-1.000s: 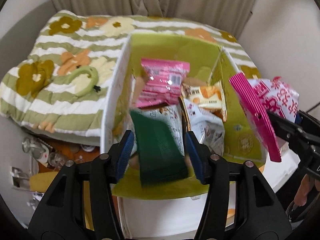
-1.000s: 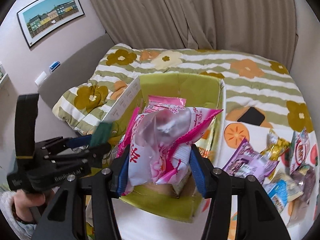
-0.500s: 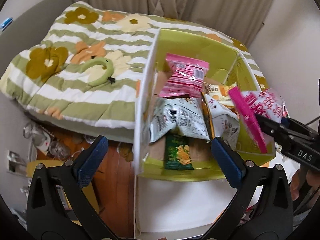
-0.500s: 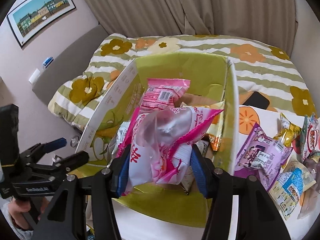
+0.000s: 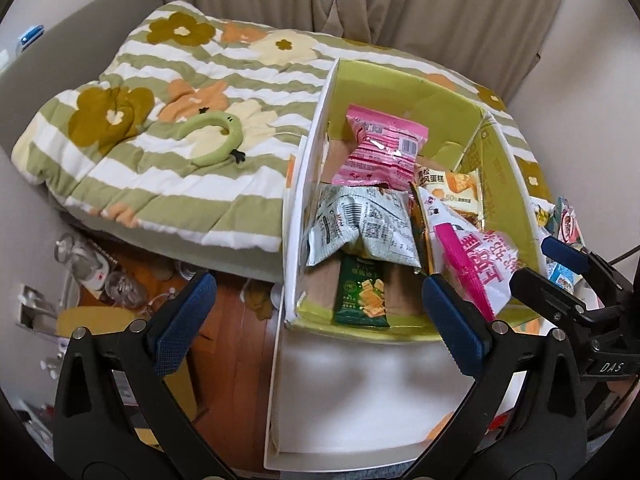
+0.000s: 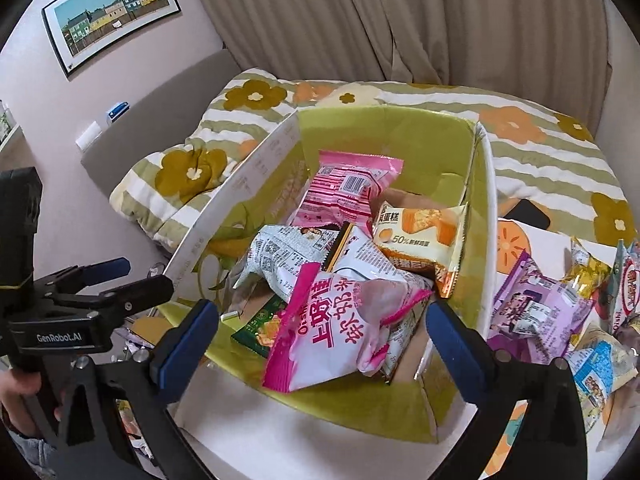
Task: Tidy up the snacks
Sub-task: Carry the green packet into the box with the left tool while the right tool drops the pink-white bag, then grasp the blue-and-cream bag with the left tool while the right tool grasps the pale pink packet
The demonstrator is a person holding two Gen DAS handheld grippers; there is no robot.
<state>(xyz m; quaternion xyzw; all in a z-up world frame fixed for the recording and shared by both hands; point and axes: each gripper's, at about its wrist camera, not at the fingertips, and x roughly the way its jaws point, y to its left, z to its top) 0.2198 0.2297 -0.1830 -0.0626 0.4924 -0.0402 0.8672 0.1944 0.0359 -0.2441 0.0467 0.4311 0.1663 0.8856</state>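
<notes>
A cardboard box [image 5: 400, 80] [image 6: 380, 128] with a lime-green lining holds several snack packets. My left gripper [image 5: 318, 280] [image 6: 132, 276] stands open over the box's near left corner with nothing between its fingers. A dark green cracker packet [image 5: 362, 298] [image 6: 260, 328] lies flat on the box floor just beyond it. The jaws of my right gripper [image 6: 322, 306] [image 5: 548, 268] are opening. A pink and white bag [image 6: 332, 332] [image 5: 476, 264] lies between them on the pile, and the pads are clear of it. A pink packet [image 6: 348, 192] rests at the back of the box.
The box sits on a bed with a floral striped quilt [image 5: 168, 80]. Several loose snacks [image 6: 536, 308] and a black phone [image 6: 528, 212] lie to the right of the box. A green ring toy [image 5: 216, 136] lies on the quilt. Glassware [image 5: 88, 264] stands on the floor at left.
The left gripper opened and let the green packet drop into the box, then shifted left. The right gripper opened, and the pink and white bag settled onto the pile.
</notes>
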